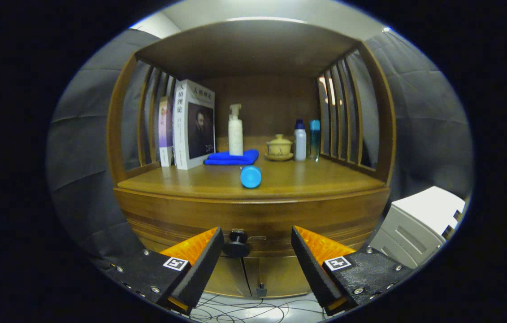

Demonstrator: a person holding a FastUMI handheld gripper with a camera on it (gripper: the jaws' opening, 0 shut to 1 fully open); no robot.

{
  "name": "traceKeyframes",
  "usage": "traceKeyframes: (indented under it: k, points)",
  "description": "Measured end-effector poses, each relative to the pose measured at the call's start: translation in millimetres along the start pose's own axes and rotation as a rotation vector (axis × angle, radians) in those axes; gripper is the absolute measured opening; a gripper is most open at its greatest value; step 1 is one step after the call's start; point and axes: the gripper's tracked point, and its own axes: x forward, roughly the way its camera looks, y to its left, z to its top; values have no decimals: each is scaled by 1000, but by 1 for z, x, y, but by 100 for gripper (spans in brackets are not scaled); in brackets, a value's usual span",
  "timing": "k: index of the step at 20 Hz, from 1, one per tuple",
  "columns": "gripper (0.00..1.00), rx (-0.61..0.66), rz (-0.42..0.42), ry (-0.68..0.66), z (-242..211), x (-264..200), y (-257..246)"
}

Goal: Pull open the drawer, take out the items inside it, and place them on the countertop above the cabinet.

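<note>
A: Between the two orange fingers, a little to the left of the middle, stood the drawer knob [236, 242], dark and round. It was just ahead of the tongs [257, 244], which were wide open and held nothing.

B: And the drawer [253, 222] itself?

A: It was closed, I think. Its front ran left to right under the wooden surface [307, 181], so the pull had to go straight toward the near side. The knob was nearer to the left finger [197, 258] than to the right one.

B: What lay on the surface?

A: A blue cylinder [251, 176] lay close to the near edge, its round end toward the camera. Farther back were a blue cloth [231, 158] with a white pump bottle [235, 131] behind it, two books [194, 123] at the left, a small lidded cup [279, 147] and two bottles [306, 139] at the right.

B: And the room?

A: Dark cloth walls on both sides, a white plastic cabinet [419, 224] at the near right, and cables [244, 309] on the floor.
</note>
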Motion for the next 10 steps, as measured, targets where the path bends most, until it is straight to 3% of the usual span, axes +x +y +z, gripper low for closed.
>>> traceKeyframes:
  k: [5,10]
  points:
    - [95,-3,17,-125,39,-64,4]
    - [95,29,8,-175,45,-102,-2]
